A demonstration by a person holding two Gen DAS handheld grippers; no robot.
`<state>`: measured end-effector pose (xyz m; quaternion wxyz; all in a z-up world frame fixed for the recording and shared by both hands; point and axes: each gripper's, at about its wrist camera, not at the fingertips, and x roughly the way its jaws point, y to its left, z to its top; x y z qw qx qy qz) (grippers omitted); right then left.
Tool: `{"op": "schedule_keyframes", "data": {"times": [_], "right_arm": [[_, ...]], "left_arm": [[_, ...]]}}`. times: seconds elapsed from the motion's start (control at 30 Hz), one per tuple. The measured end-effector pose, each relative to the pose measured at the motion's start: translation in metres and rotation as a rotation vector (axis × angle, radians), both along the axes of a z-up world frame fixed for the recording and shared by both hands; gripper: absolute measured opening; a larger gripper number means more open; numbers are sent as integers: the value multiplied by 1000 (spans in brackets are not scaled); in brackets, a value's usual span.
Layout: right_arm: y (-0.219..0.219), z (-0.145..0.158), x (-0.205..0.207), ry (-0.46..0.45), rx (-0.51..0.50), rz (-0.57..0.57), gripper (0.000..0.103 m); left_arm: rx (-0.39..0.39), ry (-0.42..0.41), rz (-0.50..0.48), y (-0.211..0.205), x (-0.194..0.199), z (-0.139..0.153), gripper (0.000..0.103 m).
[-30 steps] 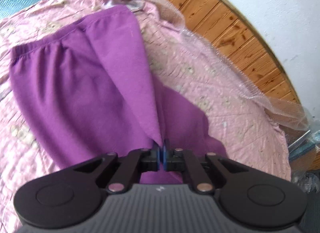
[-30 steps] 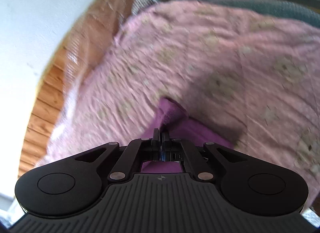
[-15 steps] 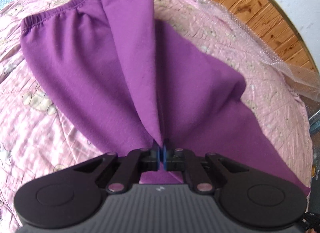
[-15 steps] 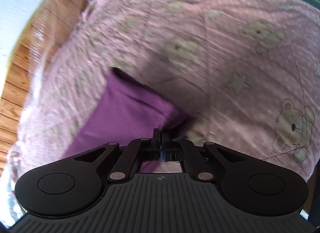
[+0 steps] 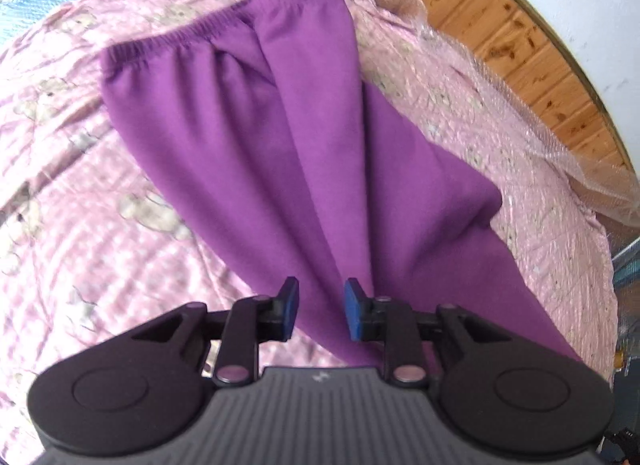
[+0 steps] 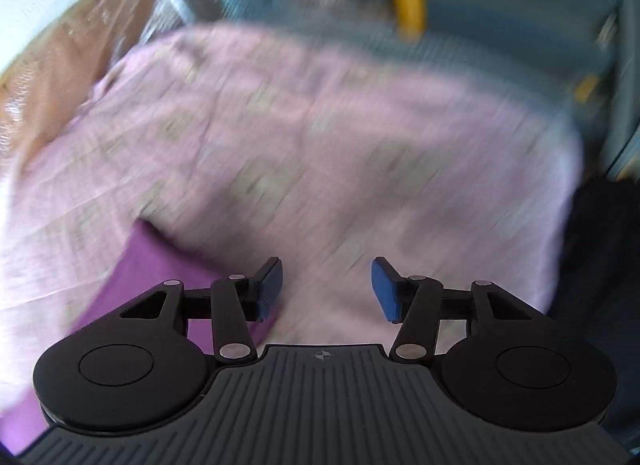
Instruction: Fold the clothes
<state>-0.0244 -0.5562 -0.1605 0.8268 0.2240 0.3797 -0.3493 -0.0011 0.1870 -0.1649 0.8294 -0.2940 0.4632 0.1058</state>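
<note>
- The purple pants (image 5: 304,153) lie spread on the pink bedsheet (image 5: 100,233), filling the middle of the left wrist view. The waistband (image 5: 208,31) sits toward the upper left of the frame and the fabric runs down toward the bottom right.
- One leg looks folded over the other, with a raised ridge of cloth running from the upper centre down to the jaws. So the long axis points pretty much straight away from the left gripper (image 5: 321,307).
- That gripper's jaws are spread, and the ridge of fabric sits right between the blue pads (image 5: 291,303) without being pinched, as far as I can tell.
- In the right wrist view, only a corner of the pants (image 6: 160,265) shows at lower left, partly behind the left finger. The right gripper (image 6: 327,289) has its jaws spread wide with nothing between them, just sheet ahead. This view is really blurry, so not much detail.
- My guess: the left one is way nearer the cloth, and the next fold means grabbing the near end and carrying it up along that axis toward the waistband.
- Around it all: wooden wall panels (image 5: 520,37) in the upper right, and some clear plastic wrap (image 5: 500,81) along the bed edge.
</note>
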Motion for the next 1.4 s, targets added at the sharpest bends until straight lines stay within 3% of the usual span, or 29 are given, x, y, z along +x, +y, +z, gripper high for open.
{"op": "schedule_keyframes", "data": {"times": [0.1, 0.23, 0.37, 0.4, 0.43, 0.5, 0.57, 0.63, 0.67, 0.7, 0.77, 0.83, 0.93, 1.0, 1.07, 1.17, 1.2, 1.27, 1.33, 1.4], "right_arm": [[28, 26, 20, -5, -87, 108, 54], [110, 52, 59, -75, -72, 345, 55], [233, 47, 94, -114, 96, 573, 58], [265, 42, 101, -111, 151, 637, 59], [301, 37, 108, -102, 200, 704, 59], [364, 26, 115, -69, 267, 826, 60], [419, 17, 117, -33, 308, 945, 61], [474, 15, 119, -20, 310, 1092, 64], [498, 16, 118, -22, 296, 1154, 67], [521, 16, 116, -25, 280, 1214, 72], [560, 14, 114, -29, 255, 1334, 73], [590, 11, 114, -16, 230, 1416, 72], [619, 0, 115, 28, 160, 1494, 54], [626, -6, 112, 54, 141, 1544, 23], [631, -10, 108, 51, 109, 1592, 13], [634, -10, 102, 13, 95, 1643, 7], [633, -10, 101, 7, 102, 1646, 7], [631, -12, 102, 3, 117, 1645, 7], [629, -14, 104, 0, 137, 1637, 7], [628, -16, 106, -1, 157, 1632, 7]], "left_arm": [[17, -50, 78, 51, 10, -1, 29], [41, -70, 78, 110, 55, -20, 29], [26, -28, 93, 144, 64, -34, 29], [22, -16, 97, 152, 65, -38, 25], [17, -5, 102, 160, 67, -41, 14], [7, 17, 112, 177, 70, -48, 15], [16, 21, 97, 184, 75, -45, 23], [59, -8, 39, 176, 82, -27, 45], [80, -22, 10, 172, 86, -17, 50], [75, -42, -21, 168, 96, -10, 56], [49, -60, -76, 156, 126, 0, 61], [46, -61, -119, 135, 161, 3, 72], [81, -24, -162, 94, 213, -2, 80], [119, 13, -199, 70, 236, -10, 81], [197, 86, -197, 56, 248, -21, 81], [304, 167, -159, 51, 251, -32, 65], [329, 184, -147, 53, 250, -34, 55], [315, 190, -127, 62, 245, -36, 46], [285, 176, -109, 74, 237, -33, 25], [226, 141, -90, 87, 227, -27, 13]]}}
